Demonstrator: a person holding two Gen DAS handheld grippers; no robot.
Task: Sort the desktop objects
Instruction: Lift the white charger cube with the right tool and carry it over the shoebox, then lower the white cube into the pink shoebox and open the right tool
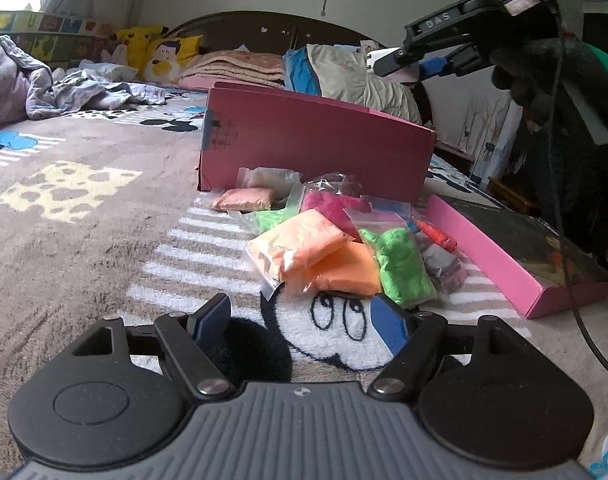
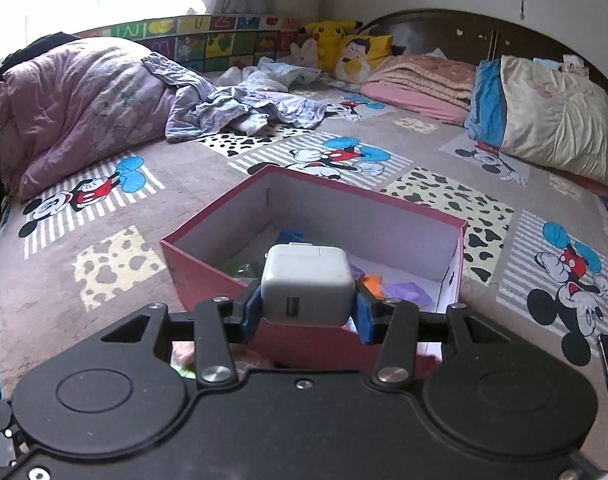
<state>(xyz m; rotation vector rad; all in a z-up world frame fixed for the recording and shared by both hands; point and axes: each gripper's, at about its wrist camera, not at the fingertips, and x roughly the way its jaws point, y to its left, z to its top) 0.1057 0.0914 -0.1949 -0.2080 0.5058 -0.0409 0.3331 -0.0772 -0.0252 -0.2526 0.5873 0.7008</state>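
Observation:
My right gripper (image 2: 307, 305) is shut on a white charger block (image 2: 307, 288) and holds it in the air over the near edge of the open pink box (image 2: 207, 268). The box holds several coloured clay bags. In the left wrist view the right gripper (image 1: 384, 65) hangs above the pink box (image 1: 316, 140) with the white charger (image 1: 378, 58) between its fingers. My left gripper (image 1: 299, 320) is open and empty, low over the bed, just short of a pile of clay bags: orange (image 1: 304, 246), green (image 1: 402, 266), magenta (image 1: 332, 206).
The pink box lid (image 1: 516, 252) lies to the right of the pile. The bed has a Mickey blanket (image 2: 115, 256), a purple quilt (image 2: 83, 104), pillows (image 2: 552, 120) and plush toys (image 2: 332, 40) near the dark headboard (image 2: 464, 36).

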